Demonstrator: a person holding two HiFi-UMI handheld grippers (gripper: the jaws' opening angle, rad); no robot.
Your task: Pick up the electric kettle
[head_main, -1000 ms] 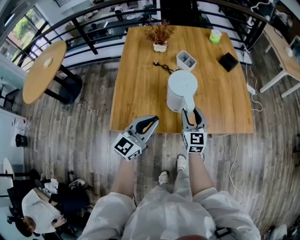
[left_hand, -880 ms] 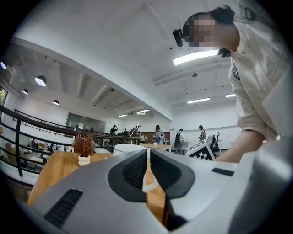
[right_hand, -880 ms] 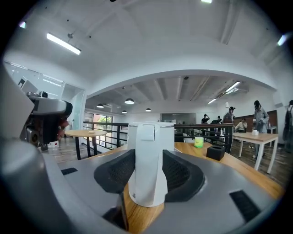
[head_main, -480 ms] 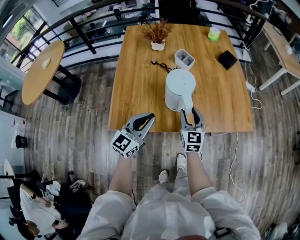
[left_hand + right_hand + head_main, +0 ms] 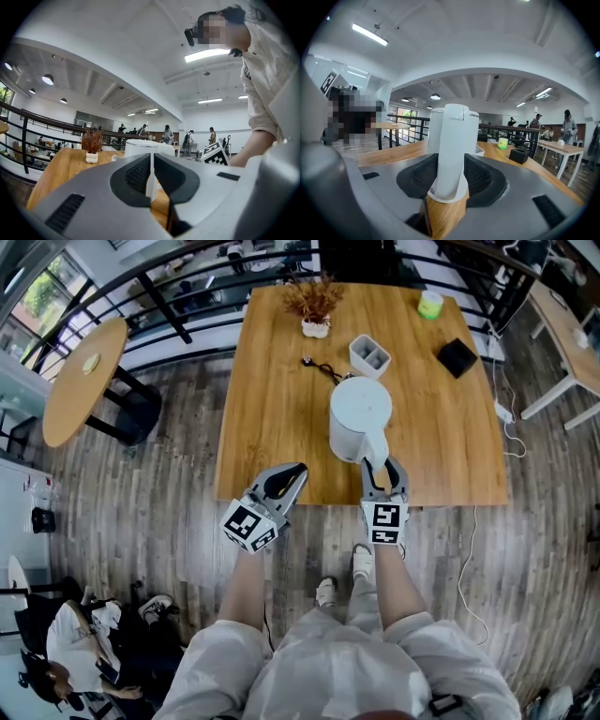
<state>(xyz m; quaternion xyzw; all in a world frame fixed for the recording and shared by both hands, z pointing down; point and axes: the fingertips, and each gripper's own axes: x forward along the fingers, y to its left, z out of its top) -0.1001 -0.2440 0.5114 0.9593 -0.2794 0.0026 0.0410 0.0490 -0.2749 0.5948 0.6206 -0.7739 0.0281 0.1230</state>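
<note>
A white electric kettle [image 5: 361, 413] stands upright on the wooden table [image 5: 272, 418], near its front edge. My right gripper [image 5: 382, 463] reaches in from the front and is shut on the kettle's handle [image 5: 451, 140], with a dark pad pressed on each side. The kettle's foot rests on the wood. My left gripper [image 5: 298, 468] hovers at the table's front edge, left of the kettle and apart from it. Its jaws are shut with nothing between them [image 5: 152, 176]. In the left gripper view the kettle [image 5: 140, 146] shows just beyond the jaws.
Behind the kettle are a white two-slot holder [image 5: 370, 355], a black cable [image 5: 323, 369] and a potted dried plant [image 5: 315, 326]. A black box [image 5: 457, 357] and a green cup [image 5: 430, 306] sit at the far right. A round table [image 5: 84, 381] stands left.
Both grippers have sunk slightly. The right one stays closed on the handle and the kettle stays on the table. The left gripper has drifted a little leftward.
</note>
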